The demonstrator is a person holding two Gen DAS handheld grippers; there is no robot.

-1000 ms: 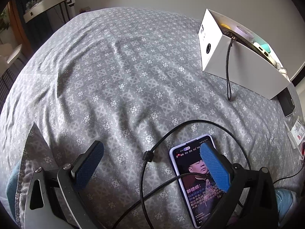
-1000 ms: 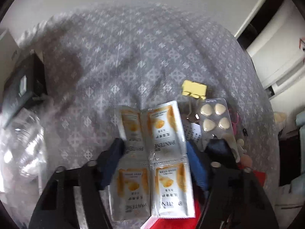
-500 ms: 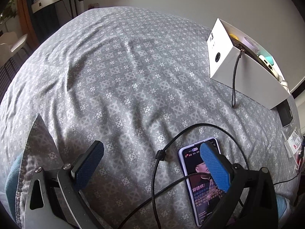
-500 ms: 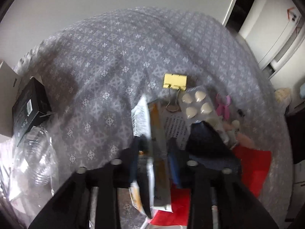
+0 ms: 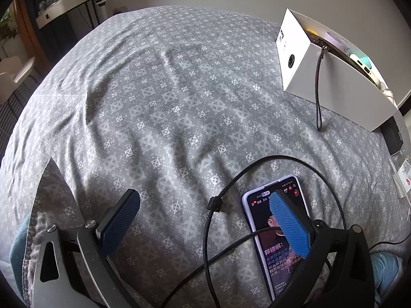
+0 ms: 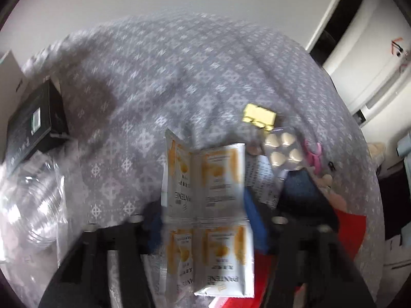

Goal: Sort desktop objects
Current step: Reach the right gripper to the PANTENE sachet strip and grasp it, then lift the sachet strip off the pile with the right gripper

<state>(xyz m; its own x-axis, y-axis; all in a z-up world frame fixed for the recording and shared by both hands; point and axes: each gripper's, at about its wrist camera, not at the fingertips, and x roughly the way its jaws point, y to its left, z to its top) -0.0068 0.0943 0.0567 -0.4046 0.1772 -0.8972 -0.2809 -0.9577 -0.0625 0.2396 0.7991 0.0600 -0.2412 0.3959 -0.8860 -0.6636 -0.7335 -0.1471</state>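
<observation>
On my left wrist view, the left gripper (image 5: 205, 214) hangs over a grey patterned bedspread (image 5: 179, 97), its jaws spread wide with nothing between them. The blue pad of one finger sits over the lit screen of a phone (image 5: 276, 231) that lies flat on the bedspread, though I cannot tell whether it touches the glass. A black braided cable (image 5: 209, 233) loops around the top of the phone and crosses its screen. Farther off, toward the upper right, a white box (image 5: 331, 87) stands open on the bedspread with several small items inside that I cannot make out; a thin black cord (image 5: 318, 95) hangs down its side. A small black box (image 5: 393, 136) lies just past its far end.

On my right wrist view, which is blurred, the right gripper (image 6: 203, 227) has a sheet of joined Pantene sachets (image 6: 205, 195) between its jaws, and the jaws are closing on it; the sheet stands upright, folded along its middle seam. I cannot tell for sure whether the pads press it yet. Behind it lie a yellow binder clip (image 6: 259, 115), a blister pack of pale tablets (image 6: 282, 148), a printed leaflet (image 6: 259, 177) and a pink clip (image 6: 314, 154), close together. A black box (image 6: 33, 125) and crumpled clear plastic (image 6: 33, 205) sit at the left, and something red (image 6: 346, 233) lies at the lower right.
</observation>
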